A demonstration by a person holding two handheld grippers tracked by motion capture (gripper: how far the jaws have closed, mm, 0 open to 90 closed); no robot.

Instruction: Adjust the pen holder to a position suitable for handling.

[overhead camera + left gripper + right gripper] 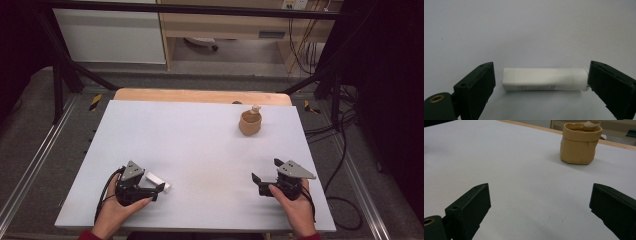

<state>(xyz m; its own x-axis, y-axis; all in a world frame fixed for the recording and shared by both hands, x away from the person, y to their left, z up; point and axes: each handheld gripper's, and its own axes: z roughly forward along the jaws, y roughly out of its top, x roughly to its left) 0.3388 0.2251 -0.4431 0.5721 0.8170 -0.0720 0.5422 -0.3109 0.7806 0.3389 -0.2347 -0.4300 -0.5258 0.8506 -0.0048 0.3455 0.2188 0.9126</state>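
Observation:
A white tube [156,180] [544,79] lies flat on the white tabletop [200,145] at the near left. My left gripper [157,187] [541,71] stands open around it, one jaw off each end. There is a gap at the capped end, and the other jaw is at or just touching the far end. At the near right my right gripper [266,171] [540,188] rests low over the table, open with nothing between its jaws. A tan, bag-shaped ceramic pot [250,123] [579,143] stands at the far right, with a pale object [256,108] [592,123] poking out of it.
A wooden edge [200,95] shows beyond the white sheet. Black frame posts [60,75] flank the table, and cables [345,200] lie on the floor to the right. Cabinets [110,35] stand at the back.

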